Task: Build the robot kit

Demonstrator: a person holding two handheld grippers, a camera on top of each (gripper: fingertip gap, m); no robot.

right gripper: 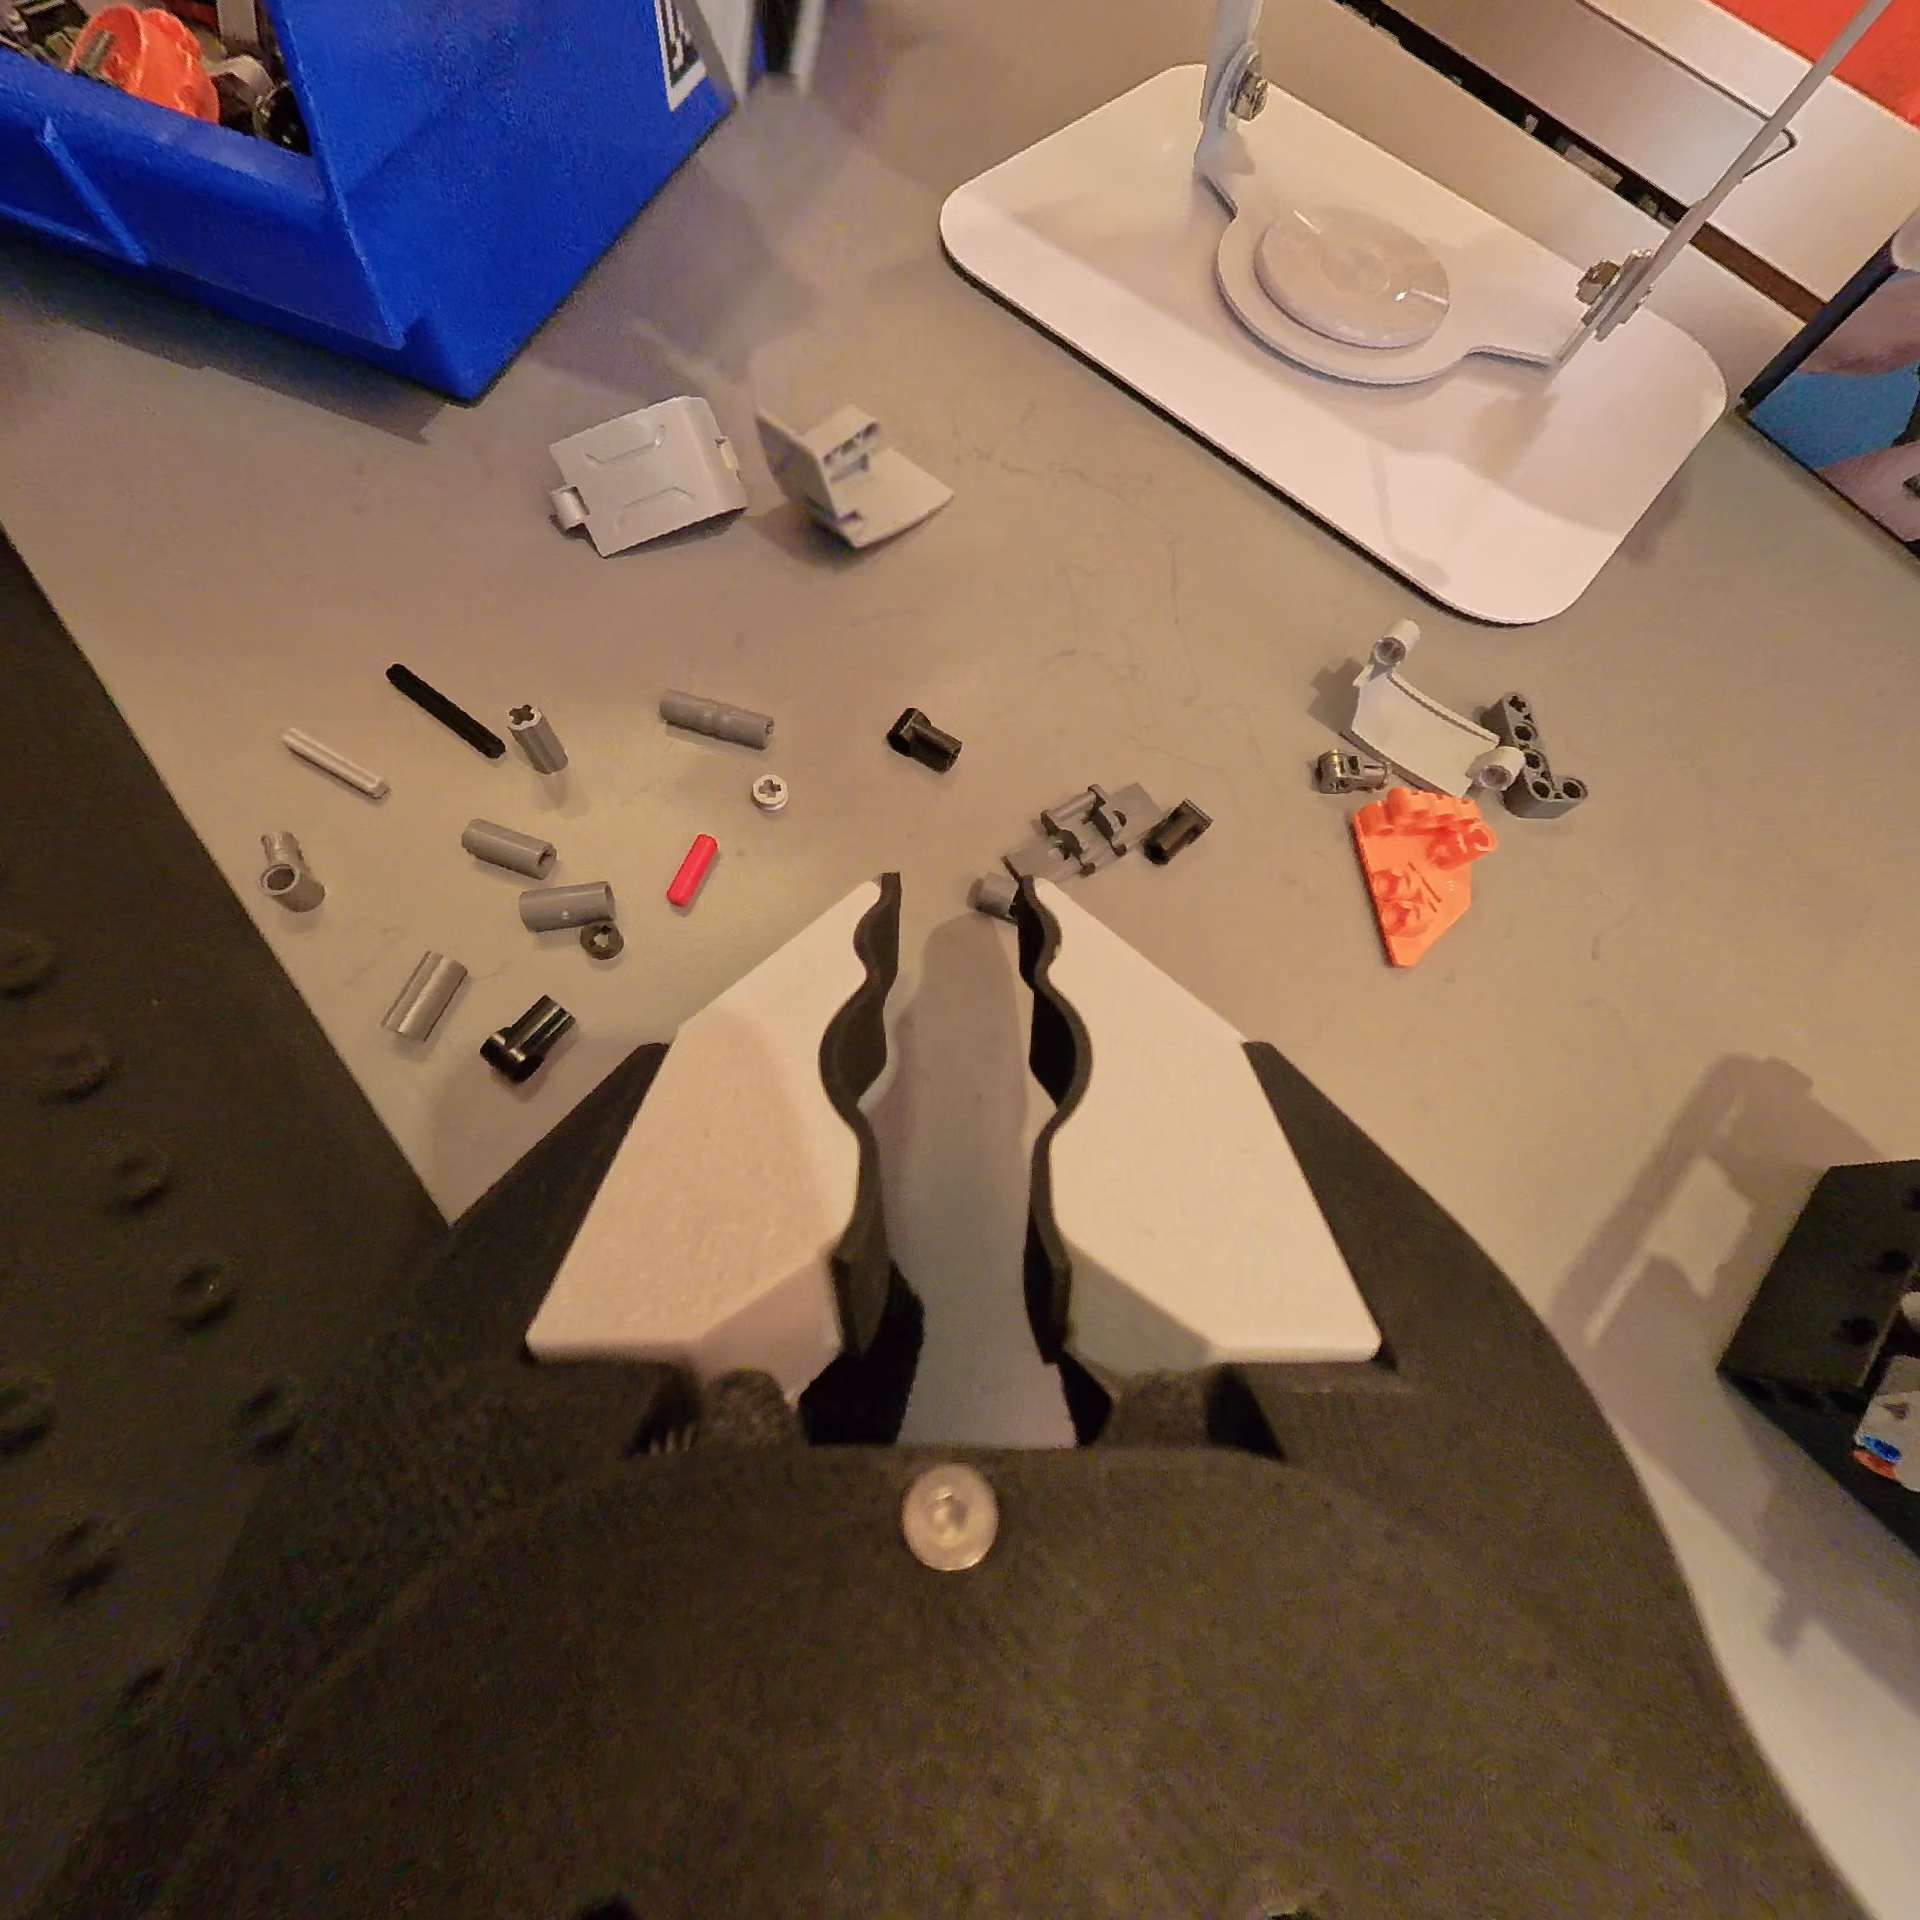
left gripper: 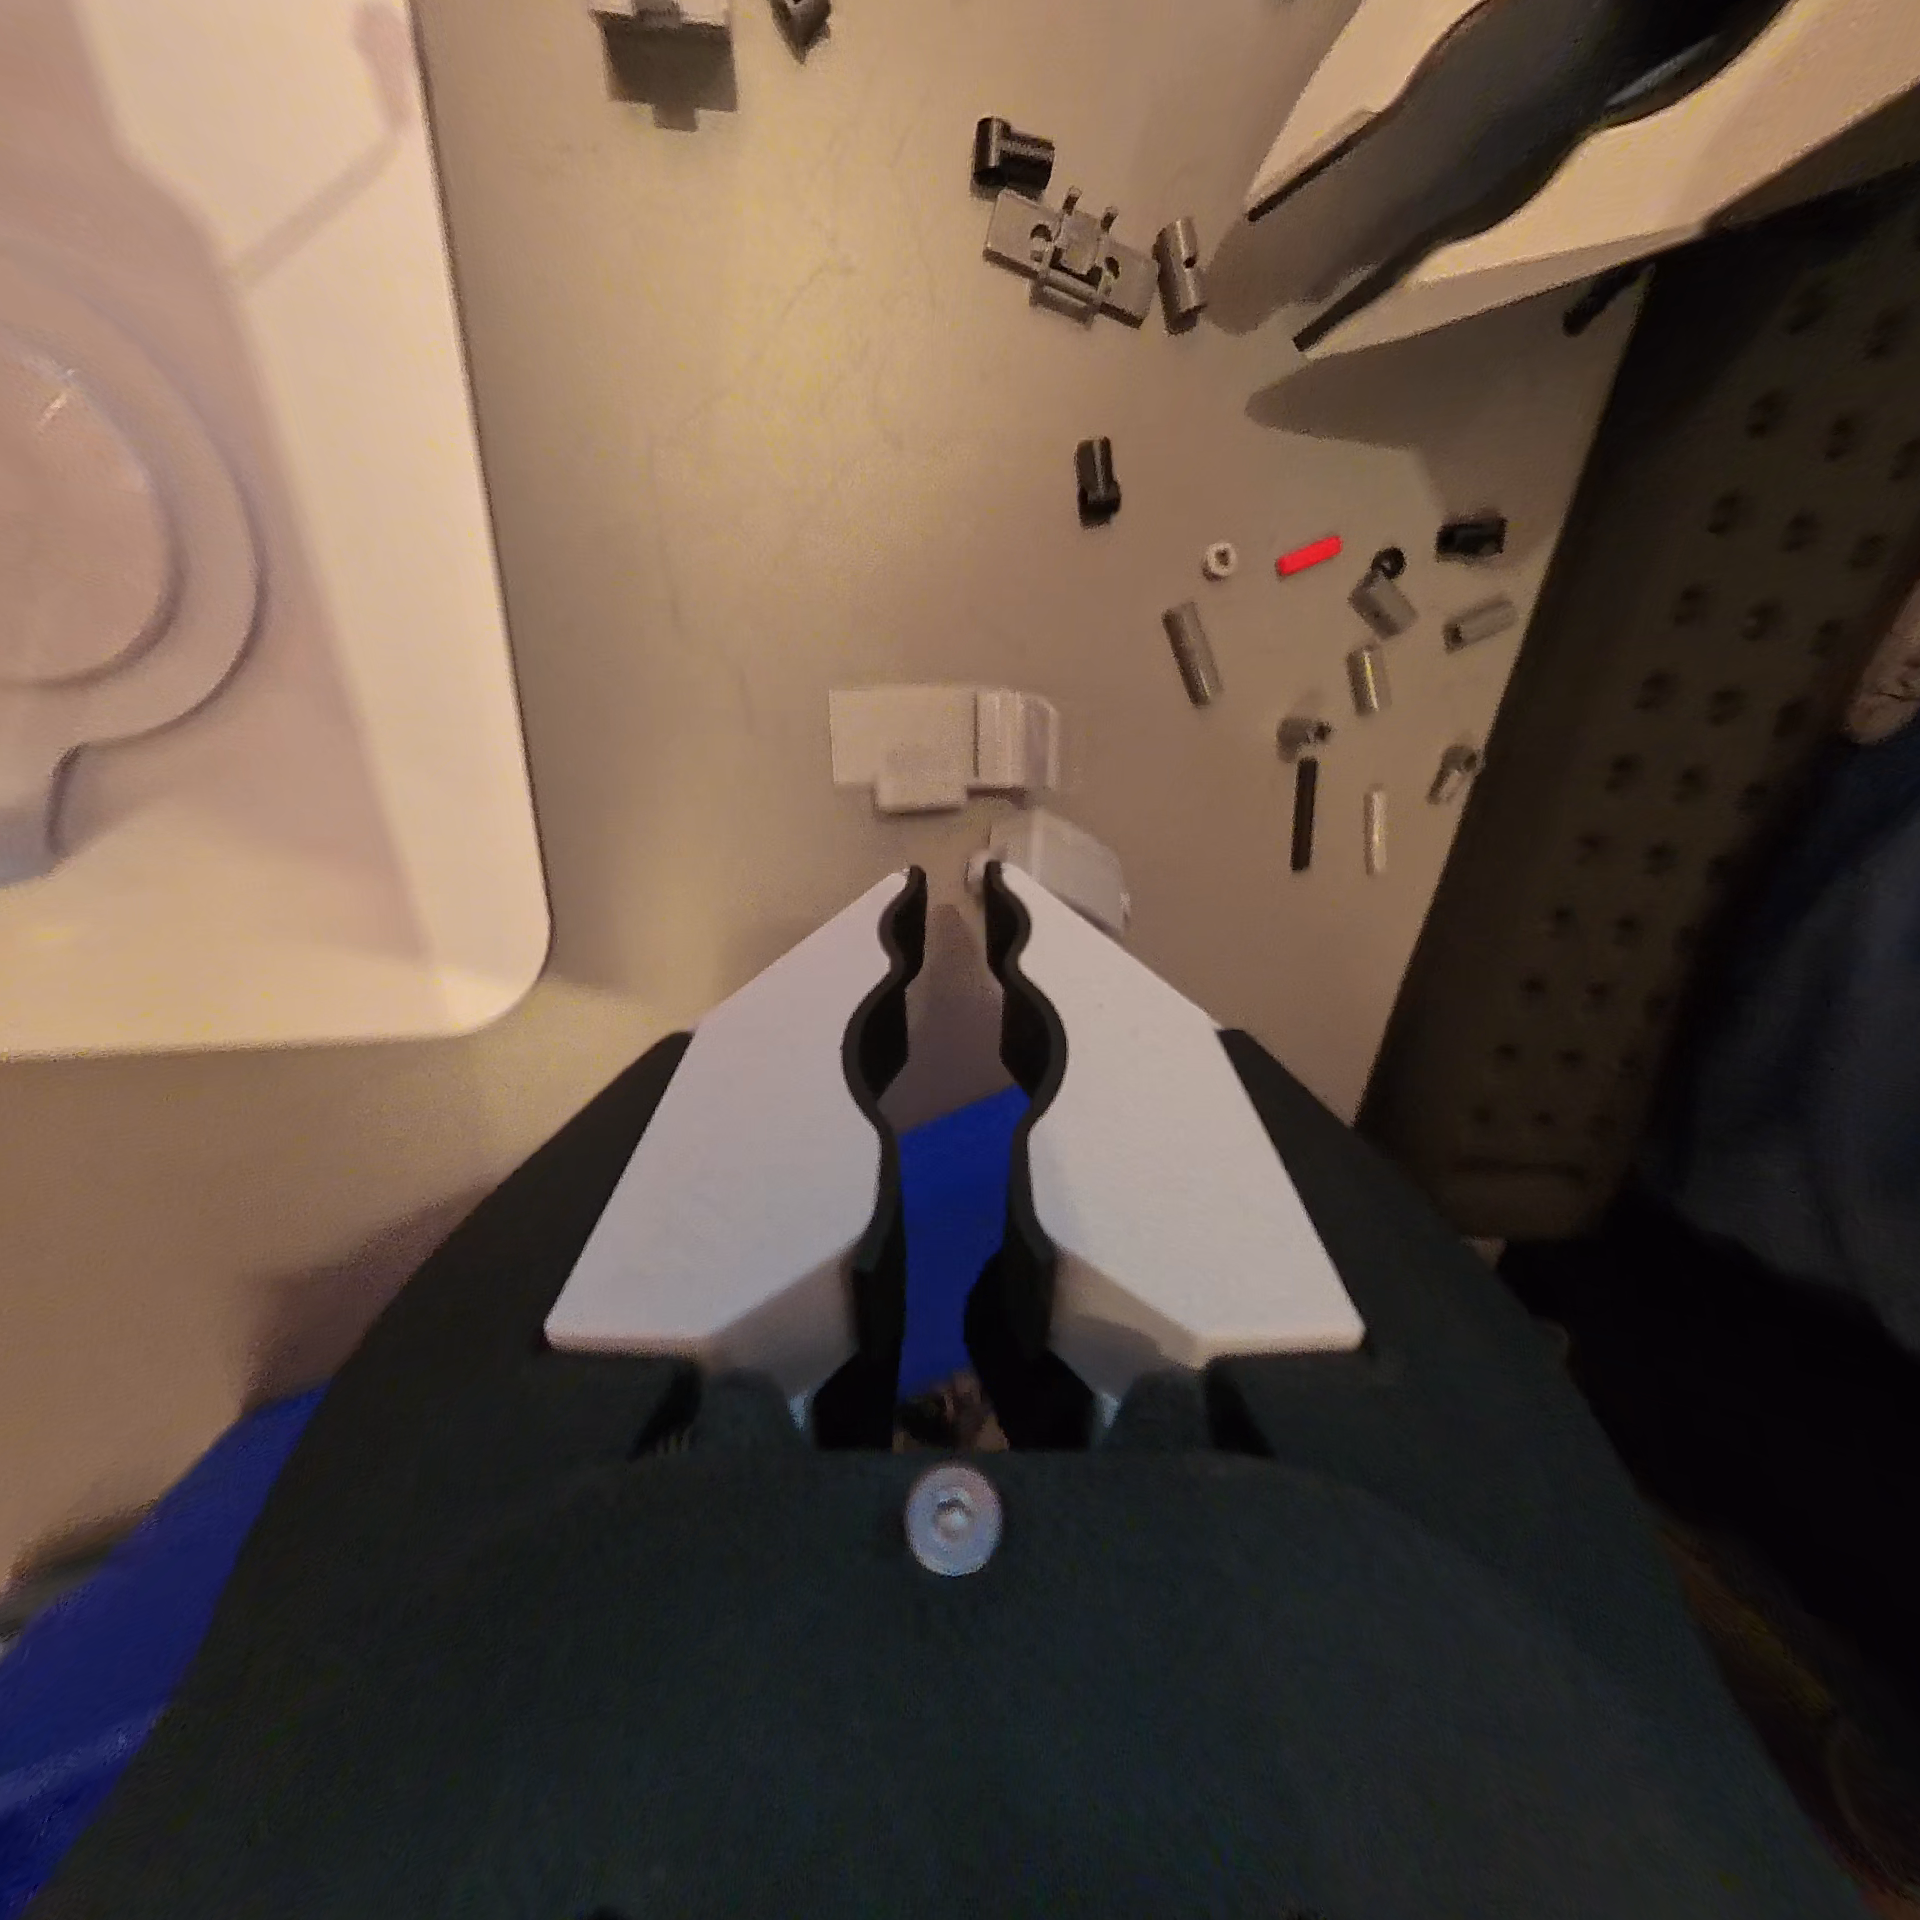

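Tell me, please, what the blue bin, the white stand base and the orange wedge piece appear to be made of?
The blue bin looks like moulded plastic: glossy, with uniform colour and ribbed walls. The white stand base looks like painted metal or hard plastic: smooth, satin, with rounded corners; the look leaves it open. The orange wedge piece looks like hard toy-brick plastic, with moulded studs and crisp edges.

Blue bin (right gripper: 416,177), orange wedge plate (right gripper: 1418,873), red pin (right gripper: 692,869), grey table (right gripper: 1039,582), white stand base (right gripper: 1351,436)

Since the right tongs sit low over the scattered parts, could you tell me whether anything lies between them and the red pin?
Nothing visible does: the right tongs are open, and only bare table lies between their left fingertip and the red pin.
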